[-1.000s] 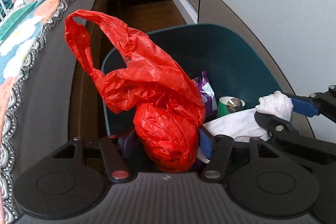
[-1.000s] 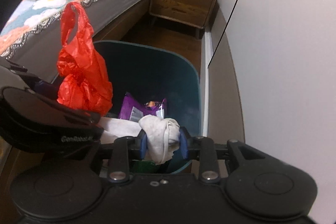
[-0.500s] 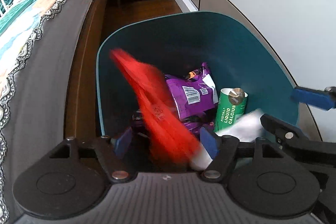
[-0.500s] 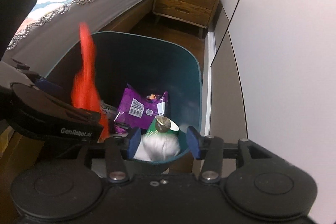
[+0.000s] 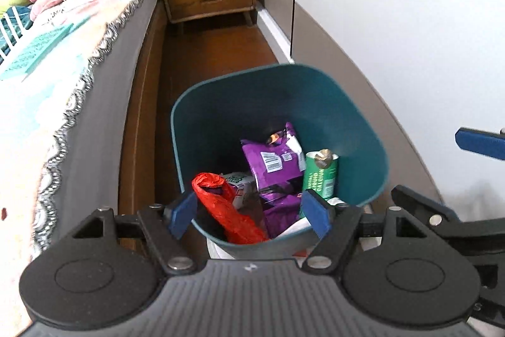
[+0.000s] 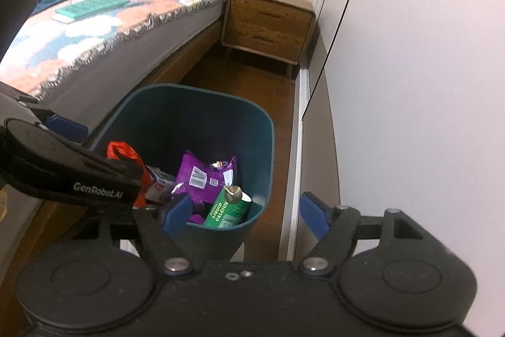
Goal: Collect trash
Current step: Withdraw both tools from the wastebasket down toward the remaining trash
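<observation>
Left wrist view: teal bin (image 5: 363, 128) on wood floor between bed (image 5: 104, 103) and white wardrobe (image 5: 394, 5). Inside: red plastic bag (image 5: 227, 207) at near-left wall, purple snack packet (image 5: 274, 160) in middle, green carton (image 5: 320, 176) upright at right, white tissue (image 5: 300, 225) low at near edge, mostly hidden. Left gripper (image 5: 251, 210) above near rim, tilted down, jaws spread, just opened further, nothing between. Right gripper (image 6: 246, 210) over bin's right corner, jaws wide, just opened, empty. Nightstand (image 6: 268, 24) beyond.
</observation>
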Action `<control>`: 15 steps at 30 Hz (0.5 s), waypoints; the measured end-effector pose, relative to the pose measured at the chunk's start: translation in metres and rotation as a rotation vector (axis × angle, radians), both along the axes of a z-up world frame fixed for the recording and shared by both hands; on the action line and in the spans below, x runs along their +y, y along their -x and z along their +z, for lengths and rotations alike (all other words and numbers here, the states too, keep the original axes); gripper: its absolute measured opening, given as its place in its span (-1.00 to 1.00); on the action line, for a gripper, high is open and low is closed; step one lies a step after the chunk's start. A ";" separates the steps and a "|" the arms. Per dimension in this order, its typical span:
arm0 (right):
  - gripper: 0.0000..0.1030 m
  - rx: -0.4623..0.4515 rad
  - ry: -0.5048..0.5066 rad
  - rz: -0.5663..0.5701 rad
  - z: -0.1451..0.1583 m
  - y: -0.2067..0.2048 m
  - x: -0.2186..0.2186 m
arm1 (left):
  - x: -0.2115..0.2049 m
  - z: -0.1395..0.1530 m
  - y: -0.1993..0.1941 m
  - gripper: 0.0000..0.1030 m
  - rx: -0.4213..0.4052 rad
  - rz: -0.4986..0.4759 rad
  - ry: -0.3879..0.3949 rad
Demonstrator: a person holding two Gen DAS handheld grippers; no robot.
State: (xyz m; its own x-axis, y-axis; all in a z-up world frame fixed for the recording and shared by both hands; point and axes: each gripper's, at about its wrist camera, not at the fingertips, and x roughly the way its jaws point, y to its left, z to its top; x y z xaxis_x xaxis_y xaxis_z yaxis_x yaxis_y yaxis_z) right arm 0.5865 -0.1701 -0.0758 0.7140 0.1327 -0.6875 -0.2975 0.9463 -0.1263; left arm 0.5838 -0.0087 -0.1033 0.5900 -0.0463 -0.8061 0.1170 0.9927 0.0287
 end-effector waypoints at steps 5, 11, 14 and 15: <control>0.49 -0.013 -0.017 -0.001 0.025 0.030 -0.004 | 0.003 0.033 0.029 0.43 -0.026 -0.008 0.046; 0.52 -0.022 -0.028 0.004 0.041 0.067 -0.007 | 0.010 0.062 0.070 0.51 -0.068 -0.012 0.081; 0.53 -0.022 -0.028 0.010 0.045 0.085 -0.007 | 0.012 0.069 0.090 0.55 -0.083 -0.014 0.087; 0.54 -0.022 -0.029 0.011 0.046 0.090 -0.007 | 0.014 0.071 0.097 0.55 -0.081 -0.015 0.095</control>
